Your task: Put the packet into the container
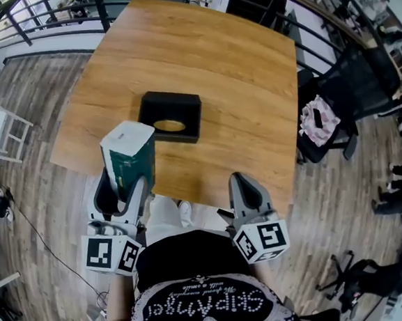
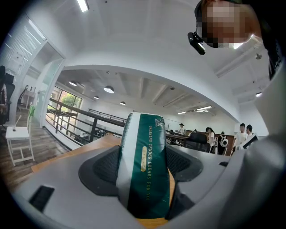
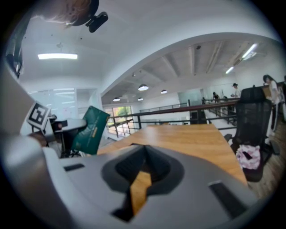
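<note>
Nearest the camera is the person's black shirt with pale lettering [image 1: 199,300]. Just beyond it, the two marker cubes sit at the backs of the grippers.

The left gripper [image 1: 125,187] is clamped on a dark green and white rectangular packet [image 1: 131,155]. The packet stands upright between the jaws, white end up. In the left gripper view, the left gripper [image 2: 145,179] presses both ribbed pads against the packet's [image 2: 145,161] sides, with gold print running down its green face. The packet is held in the air at the near edge of the light wooden table [image 1: 236,83], short of the container and outside it.

The right gripper [image 1: 243,182] hovers at the same near edge with nothing in it. In the right gripper view, the right gripper [image 3: 143,154] has its jaws drawn together to a narrow wedge, through which only table wood shows. The packet [image 3: 90,129] appears off to that view's left.

Farther on, a black square container with an oval opening [image 1: 182,103] rests on the table. Beside the table's right edge is a black mesh chair [image 1: 362,79] with a pink and white cloth [image 1: 318,120] on its seat. A dark metal railing [image 1: 42,27] runs behind the table.
</note>
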